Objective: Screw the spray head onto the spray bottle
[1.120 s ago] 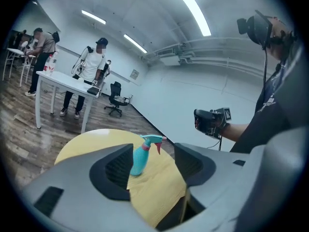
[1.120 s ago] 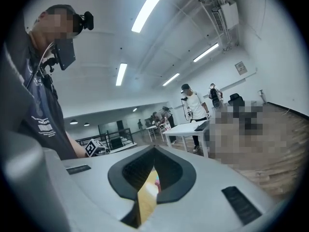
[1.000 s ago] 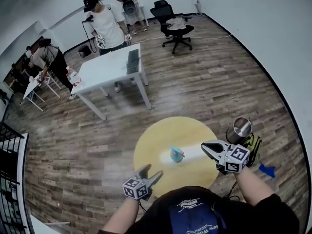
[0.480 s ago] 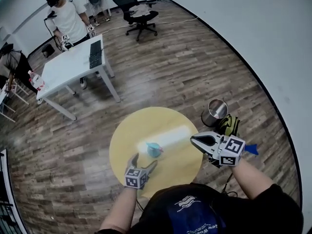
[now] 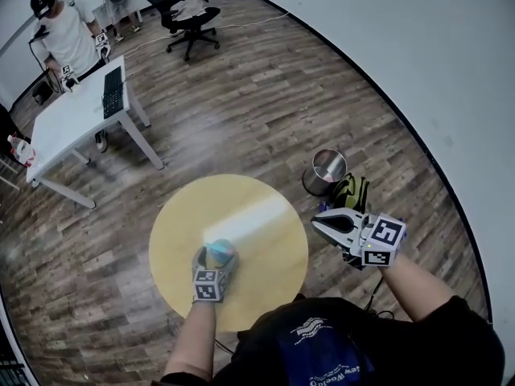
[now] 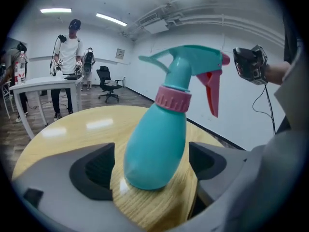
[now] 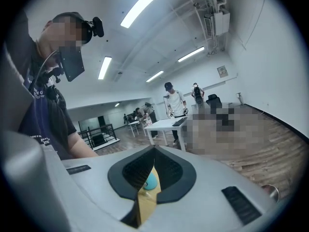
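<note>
Presently: spray bottle (image 6: 159, 129), teal, upright on the round yellow table (image 5: 265, 215); spray head (image 6: 186, 64) already seated on its neck, pink collar (image 6: 173, 99) in place — whether it is threaded tight cannot be told.

Left gripper (image 6: 150, 167): jaws just opened wide, the bottle's body standing between them, pads not pressing it.

Right gripper (image 5: 322, 222): closed, nothing held, poised off the table's right edge.

Remaining, by judgement: clamp the body, then turn the head home.

Surface: glossy pale wood-grain top.

Room: plank floor (image 5: 265, 95), white walls, metal bin (image 5: 324, 171) just beside the table — white desk (image 5: 72, 123) and office chair (image 5: 183, 10) well apart, a person (image 5: 60, 30) standing at the desk.
</note>
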Demonstrator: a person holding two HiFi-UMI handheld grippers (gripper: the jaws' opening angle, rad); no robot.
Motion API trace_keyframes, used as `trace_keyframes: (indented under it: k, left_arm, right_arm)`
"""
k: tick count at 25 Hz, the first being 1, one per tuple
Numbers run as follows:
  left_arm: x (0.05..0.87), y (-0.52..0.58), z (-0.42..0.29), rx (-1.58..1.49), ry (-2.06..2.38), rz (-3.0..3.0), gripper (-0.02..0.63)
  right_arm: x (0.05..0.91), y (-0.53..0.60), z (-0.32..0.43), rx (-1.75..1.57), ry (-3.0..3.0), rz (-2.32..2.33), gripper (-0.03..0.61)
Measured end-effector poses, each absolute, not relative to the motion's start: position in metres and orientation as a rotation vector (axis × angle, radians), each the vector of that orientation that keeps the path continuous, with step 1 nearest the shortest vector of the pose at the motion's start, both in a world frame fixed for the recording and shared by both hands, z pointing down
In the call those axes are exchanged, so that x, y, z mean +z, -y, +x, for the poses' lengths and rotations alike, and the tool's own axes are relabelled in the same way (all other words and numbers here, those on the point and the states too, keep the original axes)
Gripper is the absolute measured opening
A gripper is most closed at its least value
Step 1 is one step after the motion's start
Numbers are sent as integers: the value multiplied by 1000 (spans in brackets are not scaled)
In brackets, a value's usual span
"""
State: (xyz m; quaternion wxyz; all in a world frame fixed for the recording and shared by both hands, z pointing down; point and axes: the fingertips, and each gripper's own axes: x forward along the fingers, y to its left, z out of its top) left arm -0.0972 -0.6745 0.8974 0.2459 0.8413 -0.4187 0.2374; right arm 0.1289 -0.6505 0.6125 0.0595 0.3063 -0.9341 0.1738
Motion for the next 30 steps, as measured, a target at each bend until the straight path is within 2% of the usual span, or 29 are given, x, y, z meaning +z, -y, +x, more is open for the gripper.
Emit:
trace_keyframes:
  k: [6,10,16,22,30]
  left_arm:
    - [910,688,-84,687,1181,2279,474]
    - [905,688,-71,711,1093,2331,429]
    - [834,678,-56,731,980,2461,419]
    - [720,667,-93,1099,1089,2588,419]
    - [659,645,-179,1876,1295,2498,419]
  right_arm:
    - [614,649,161,531,2796,985,6]
    - [612,646,165,528,2784,998,6]
    - [593,642,146,530,2835,963,6]
    - [545,631,70,517,2979,745,6]
    - [496,598,-73,485,3018,291,123]
